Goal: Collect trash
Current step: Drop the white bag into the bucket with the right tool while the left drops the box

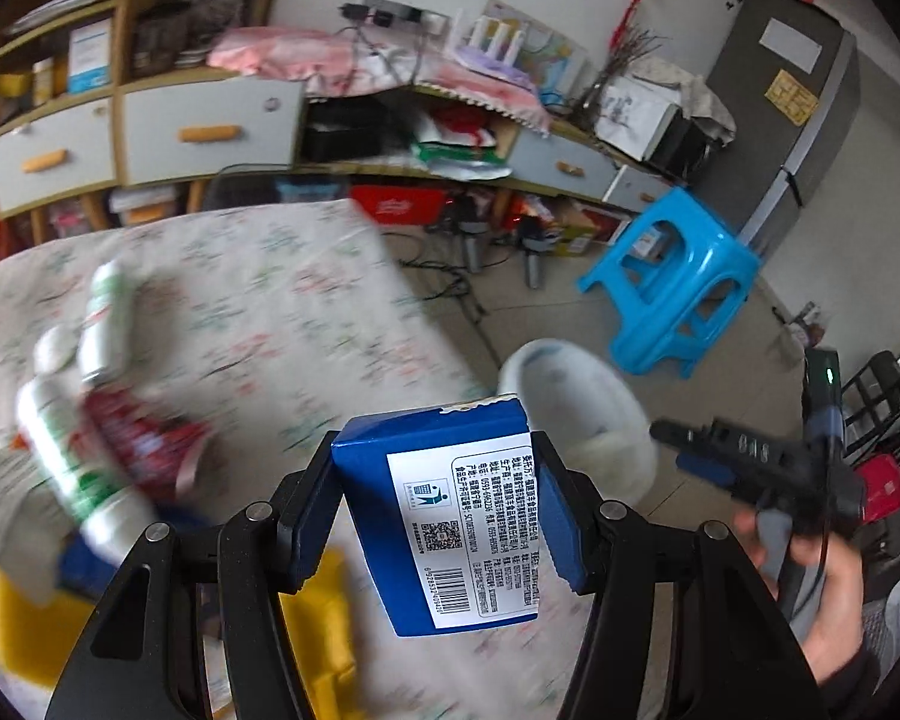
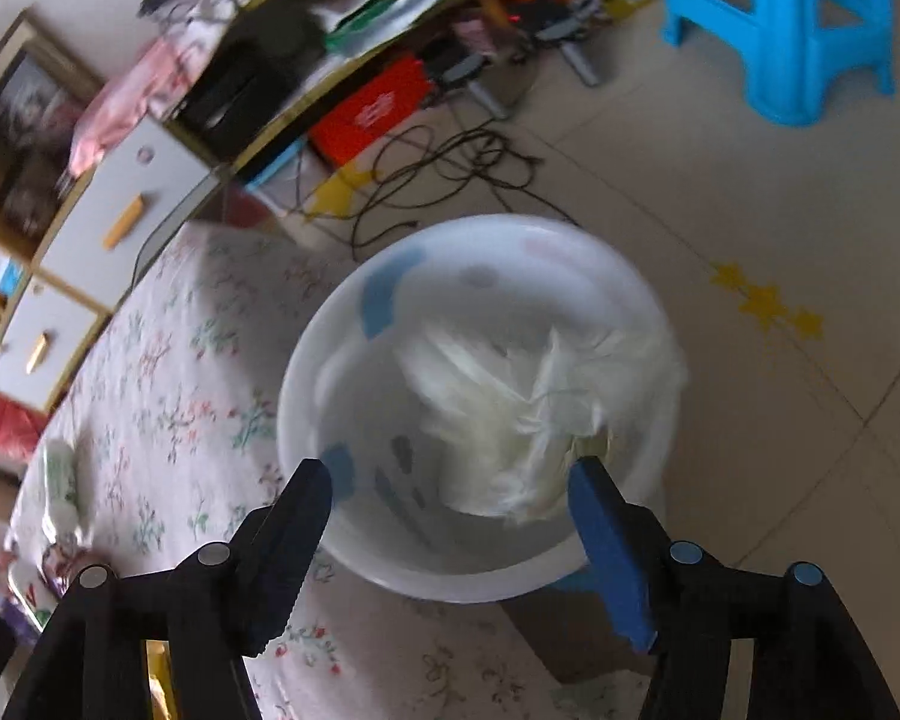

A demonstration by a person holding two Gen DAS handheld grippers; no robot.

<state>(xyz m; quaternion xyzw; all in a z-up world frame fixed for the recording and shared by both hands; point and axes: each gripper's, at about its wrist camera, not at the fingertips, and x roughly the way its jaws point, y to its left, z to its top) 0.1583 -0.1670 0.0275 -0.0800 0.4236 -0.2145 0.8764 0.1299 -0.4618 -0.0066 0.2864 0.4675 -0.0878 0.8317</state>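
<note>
My left gripper (image 1: 435, 450) is shut on a blue carton (image 1: 450, 516) with a white label, held above the table's floral cloth (image 1: 258, 300). Blurred at the left lie green-and-white bottles (image 1: 108, 324) and a red wrapper (image 1: 138, 444). A white bin (image 1: 624, 456) stands just past the table's edge. A hand holds my right gripper (image 1: 675, 447) at the far right. In the right wrist view, that right gripper (image 2: 450, 468) hangs open over the white bin (image 2: 294, 396), with nothing between its fingers. Crumpled white paper (image 2: 510, 396) lies inside the bin.
A blue plastic stool (image 1: 672, 288) stands on the tiled floor beyond the bin. Black cables (image 2: 450, 168) sprawl on the floor near a cluttered cabinet with drawers (image 1: 150, 138). A grey fridge (image 1: 780, 120) is at the back right. Yellow items (image 1: 318, 618) lie under my left gripper.
</note>
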